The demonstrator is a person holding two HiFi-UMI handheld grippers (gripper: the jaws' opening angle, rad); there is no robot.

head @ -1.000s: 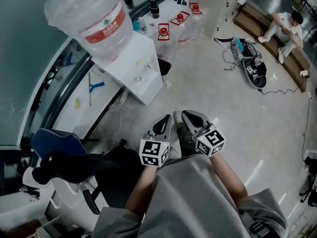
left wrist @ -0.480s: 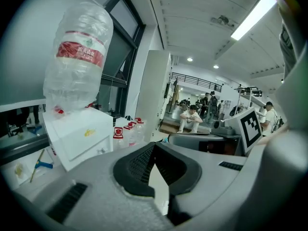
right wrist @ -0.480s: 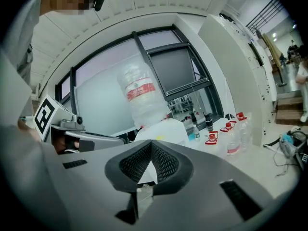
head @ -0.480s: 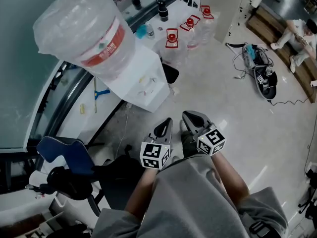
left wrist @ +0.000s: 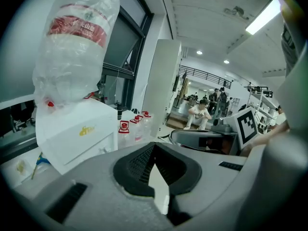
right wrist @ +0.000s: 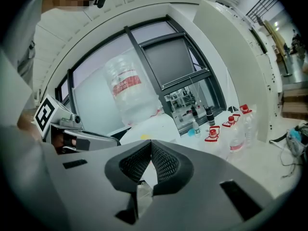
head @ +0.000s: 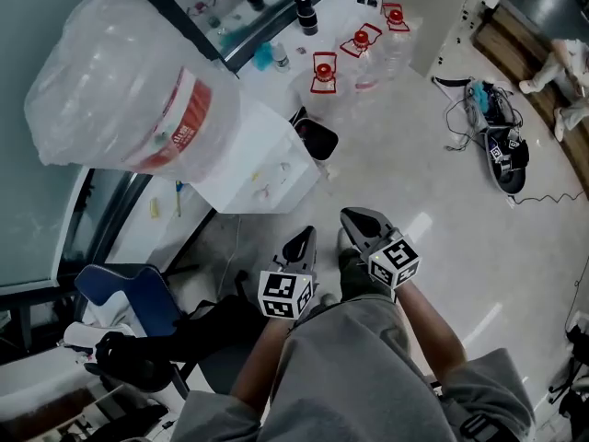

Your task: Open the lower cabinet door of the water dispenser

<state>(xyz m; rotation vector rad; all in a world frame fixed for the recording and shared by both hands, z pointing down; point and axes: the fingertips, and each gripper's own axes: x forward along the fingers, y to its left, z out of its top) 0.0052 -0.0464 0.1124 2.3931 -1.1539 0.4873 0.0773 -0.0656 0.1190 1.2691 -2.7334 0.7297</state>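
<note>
The white water dispenser (head: 262, 159) stands against the window wall with a large clear bottle (head: 129, 99) upside down on top. From the head view I see only its top and upper front with the taps; its lower cabinet door is hidden. My left gripper (head: 302, 239) and right gripper (head: 357, 219) are side by side over the floor, a short way in front of the dispenser and touching nothing. Both are shut and empty. The left gripper view shows the dispenser (left wrist: 77, 136) ahead on the left. In the right gripper view the bottle (right wrist: 130, 93) rises beyond the jaws.
Several red-capped water jugs (head: 324, 72) stand on the floor beyond the dispenser, with a small black bin (head: 317, 138) next to it. A blue chair (head: 129, 293) sits at the near left. A black bag with cables (head: 502, 150) lies at the right, near a seated person (head: 566, 63).
The dispenser and bottle have grown larger and slid toward the left in the head view as I moved closer. Both grippers went forward with me and stayed shut.
</note>
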